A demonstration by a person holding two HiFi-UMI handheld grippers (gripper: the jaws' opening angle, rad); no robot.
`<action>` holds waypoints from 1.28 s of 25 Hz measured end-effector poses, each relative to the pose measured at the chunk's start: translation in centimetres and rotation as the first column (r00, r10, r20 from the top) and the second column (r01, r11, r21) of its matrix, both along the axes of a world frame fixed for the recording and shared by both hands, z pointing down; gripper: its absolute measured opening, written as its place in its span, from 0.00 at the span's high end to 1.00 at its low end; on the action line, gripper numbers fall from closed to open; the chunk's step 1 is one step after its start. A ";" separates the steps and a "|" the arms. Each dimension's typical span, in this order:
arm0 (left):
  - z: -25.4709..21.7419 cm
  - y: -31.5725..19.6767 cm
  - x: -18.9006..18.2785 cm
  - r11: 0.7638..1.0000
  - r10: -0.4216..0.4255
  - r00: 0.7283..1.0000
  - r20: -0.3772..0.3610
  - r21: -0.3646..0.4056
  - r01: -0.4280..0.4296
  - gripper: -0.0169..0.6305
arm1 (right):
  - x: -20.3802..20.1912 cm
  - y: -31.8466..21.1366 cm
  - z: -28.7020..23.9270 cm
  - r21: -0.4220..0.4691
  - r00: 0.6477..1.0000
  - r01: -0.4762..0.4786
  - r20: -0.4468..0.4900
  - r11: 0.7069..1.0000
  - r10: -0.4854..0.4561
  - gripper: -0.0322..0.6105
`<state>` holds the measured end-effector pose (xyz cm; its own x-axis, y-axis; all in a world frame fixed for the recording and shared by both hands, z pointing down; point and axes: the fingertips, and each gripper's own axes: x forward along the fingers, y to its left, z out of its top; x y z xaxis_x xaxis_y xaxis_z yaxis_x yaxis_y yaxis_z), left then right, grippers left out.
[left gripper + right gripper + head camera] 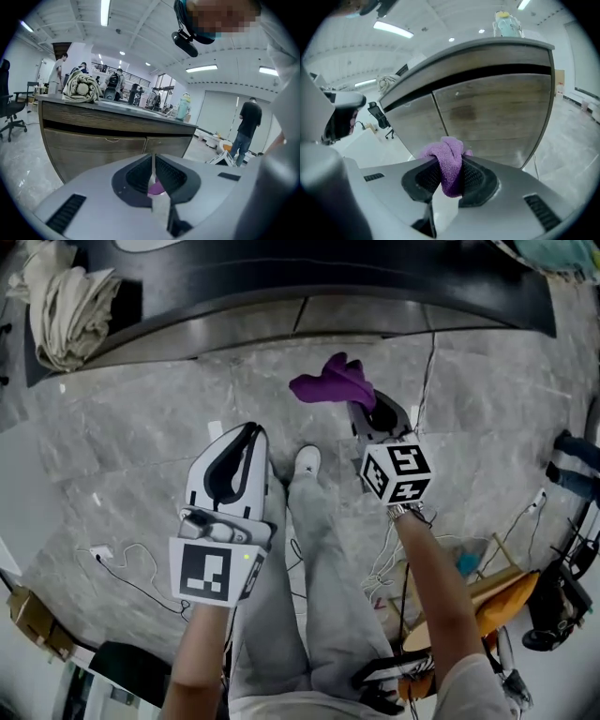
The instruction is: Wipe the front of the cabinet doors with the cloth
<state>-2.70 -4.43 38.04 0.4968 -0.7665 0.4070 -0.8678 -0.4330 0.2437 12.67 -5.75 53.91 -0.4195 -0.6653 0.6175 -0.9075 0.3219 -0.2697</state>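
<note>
Purple cloth: bunched and pinched in the right gripper, with a fold spilling out over the jaw tips. It sits upper centre in the head view, over the floor, short of the cabinet and not touching the doors.
Right gripper: jaws clamped on the cloth, pads pressing from both sides. Right of centre in the head view, aimed toward the cabinet and tilted down.
Left gripper: jaws pressed together, only a hairline slit between them. Left of centre, near the right gripper but apart from it. A sliver of purple shows past the tips in its own view; cannot tell what it is.
Cabinet doors: 2 wood-grain fronts on a curved face, with a vertical seam between them and a dark recessed band above.
Countertop: dark and curved, across the top of the head view.
Beige bundle: crumpled fabric on the countertop, upper left.
Floor: grey marbled tiles.
White cable: loose on the floor, lower left.
White shoe: on the floor, between the 2 grippers in the head view.
</note>
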 end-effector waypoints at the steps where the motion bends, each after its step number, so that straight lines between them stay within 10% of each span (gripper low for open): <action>1: -0.1 -0.1 -0.1 1.000 -0.006 1.000 -0.009 0.004 0.006 0.93 | -0.8 -0.3 -1.0 0.019 1.000 -0.006 0.021 1.000 0.005 0.82; 13: -4.4 1.4 -4.0 0.998 0.068 0.997 -0.026 -0.013 -0.068 0.93 | -6.0 -7.5 -10.0 0.112 0.964 -0.201 0.201 0.973 0.176 0.82; 19: -2.0 -0.5 -6.6 0.998 -0.055 0.998 -0.032 -0.001 0.055 0.93 | -4.9 -10.6 -10.2 0.120 0.939 -0.271 0.250 0.955 0.235 0.82; 32: -0.7 -0.2 10.2 0.998 -0.061 0.996 -0.058 -0.014 0.060 0.93 | 7.8 -11.4 -7.8 0.040 0.930 -0.241 0.297 0.970 0.218 0.82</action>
<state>7.46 -4.68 37.38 0.4730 -0.7908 0.3885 -0.8764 -0.3769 0.2998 20.43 -17.13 46.15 -0.4024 -0.8040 0.4378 -0.8458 0.1435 -0.5138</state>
